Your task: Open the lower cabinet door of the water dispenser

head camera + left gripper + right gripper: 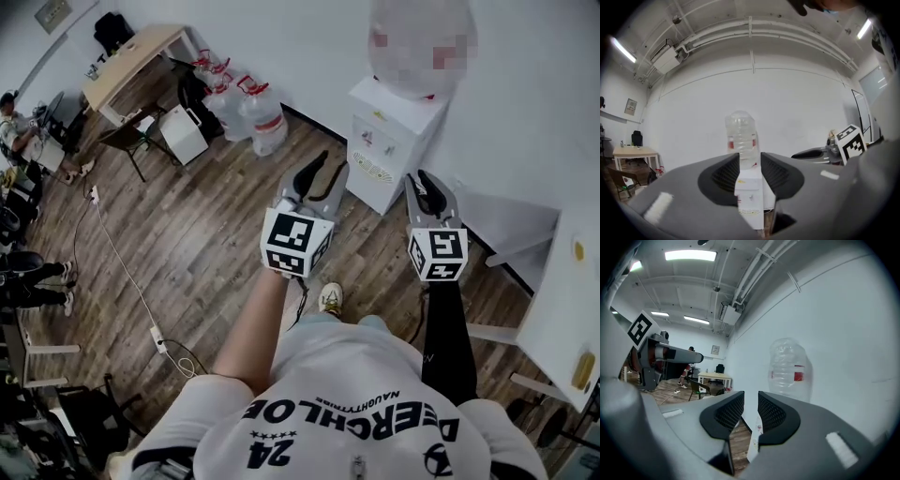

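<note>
Where print can be read, it sits on the person's white shirt (347, 412) – a "24" and, upside down in the head view, lettering that seems to say "DEERCHLOE". The red label on the bottle (740, 138) and the small stickers on the water dispenser (392, 141) are too small to read. Both arms reach forward, side by side and level, aimed at the dispenser by the white wall. The left gripper (321, 180) has its jaws well apart, with nothing between them. The right gripper (427, 190) shows a narrower gap, also empty. The lower cabinet door (371, 180) looks shut, and neither gripper touches it.
</note>
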`<action>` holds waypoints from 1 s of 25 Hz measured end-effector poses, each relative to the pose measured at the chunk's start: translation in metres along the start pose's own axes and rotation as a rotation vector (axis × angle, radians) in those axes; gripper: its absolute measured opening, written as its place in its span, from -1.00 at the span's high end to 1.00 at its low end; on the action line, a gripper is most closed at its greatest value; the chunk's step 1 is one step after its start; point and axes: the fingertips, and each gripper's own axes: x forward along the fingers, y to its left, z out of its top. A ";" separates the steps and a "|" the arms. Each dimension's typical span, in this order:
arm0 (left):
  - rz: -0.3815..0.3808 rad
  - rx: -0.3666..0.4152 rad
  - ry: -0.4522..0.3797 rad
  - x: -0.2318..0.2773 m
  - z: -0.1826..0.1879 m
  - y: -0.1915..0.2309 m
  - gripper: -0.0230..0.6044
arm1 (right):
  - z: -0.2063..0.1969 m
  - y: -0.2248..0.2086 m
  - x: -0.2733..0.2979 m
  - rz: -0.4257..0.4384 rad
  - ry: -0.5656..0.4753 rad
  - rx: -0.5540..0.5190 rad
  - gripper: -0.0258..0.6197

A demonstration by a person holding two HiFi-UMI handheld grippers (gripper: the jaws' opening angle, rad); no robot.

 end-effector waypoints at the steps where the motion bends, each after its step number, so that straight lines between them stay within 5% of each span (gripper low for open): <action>1: -0.012 -0.004 0.001 0.007 0.000 0.006 0.46 | 0.000 -0.002 0.007 -0.014 0.005 -0.003 0.70; 19: -0.240 0.004 -0.018 0.116 -0.003 0.038 0.46 | -0.002 -0.060 0.074 -0.246 0.049 -0.044 0.70; 25: -0.316 0.017 -0.023 0.133 -0.005 0.025 0.46 | -0.003 -0.071 0.078 -0.257 0.038 -0.028 0.70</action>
